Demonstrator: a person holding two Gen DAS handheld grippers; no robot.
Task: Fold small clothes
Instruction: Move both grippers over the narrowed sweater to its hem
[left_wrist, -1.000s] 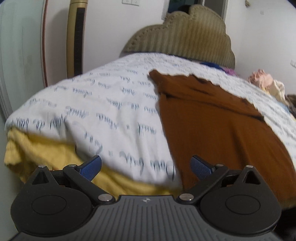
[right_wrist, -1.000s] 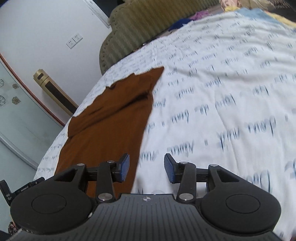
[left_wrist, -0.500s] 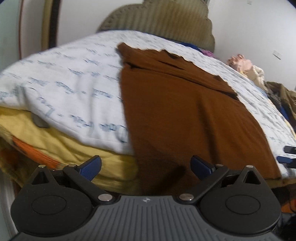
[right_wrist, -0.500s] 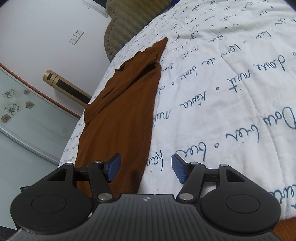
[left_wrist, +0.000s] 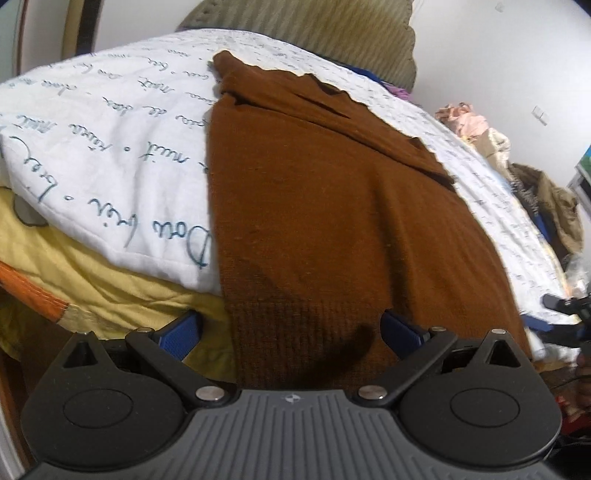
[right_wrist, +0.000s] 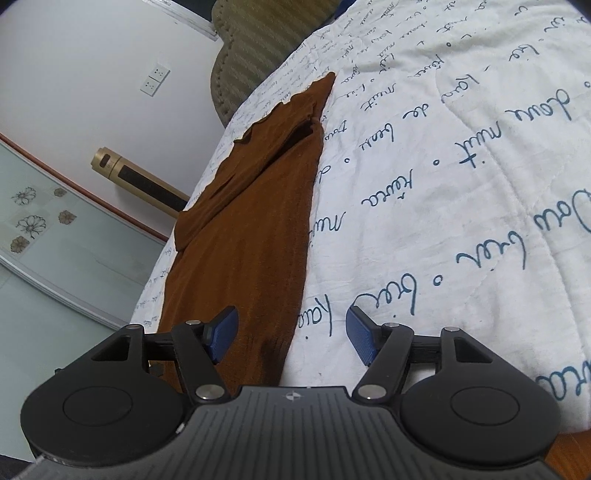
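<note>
Both pairs of jaws gape with nothing between the pads: the left gripper (left_wrist: 290, 330) stands wide over the near-left corner of the brown knit garment (left_wrist: 332, 206), and the right gripper (right_wrist: 291, 332), whose jaws have just been opening, straddles the near-right edge, likely to pinch both hem corners. Beyond them the garment lies flat and lengthwise on the white lettered quilt (right_wrist: 461, 184), its neck toward the far padded headboard (left_wrist: 314, 29), laid out for folding.

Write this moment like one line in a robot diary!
stage: reaching for hem | brown garment: flat on quilt | left gripper: open | right gripper: open, jaws just widened, nothing gripped
</note>
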